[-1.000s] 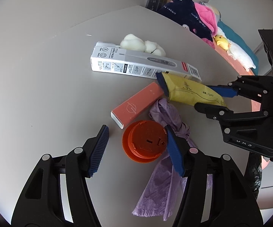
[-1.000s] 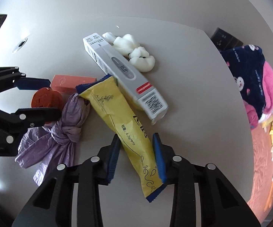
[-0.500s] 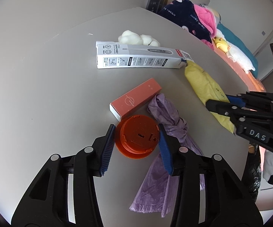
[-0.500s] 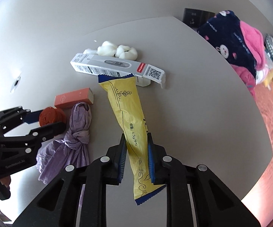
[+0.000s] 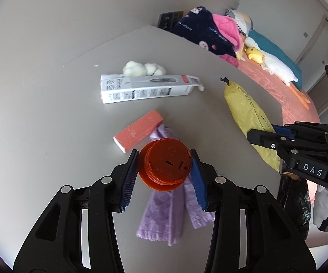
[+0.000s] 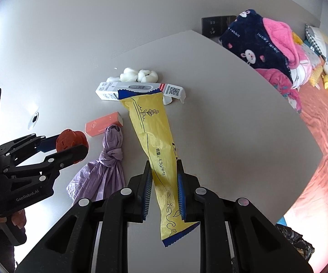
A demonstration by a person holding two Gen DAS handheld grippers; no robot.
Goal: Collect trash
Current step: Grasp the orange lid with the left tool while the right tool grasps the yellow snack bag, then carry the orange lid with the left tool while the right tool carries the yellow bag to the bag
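Left tongs (image 5: 164,173): pinched the orange lid (image 5: 166,166), lifted off the worktop (image 5: 38,113).
Right tongs (image 6: 164,191): clamped narrow on the yellow wrapper (image 6: 154,143), which dangled ahead.
Advice: both grips looked firm; best carried level toward the black bag (image 6: 293,238) beside the right tongs.

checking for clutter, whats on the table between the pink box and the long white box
Nothing: bare grey table separates the pink box from the long white box, clearest in the left wrist view.
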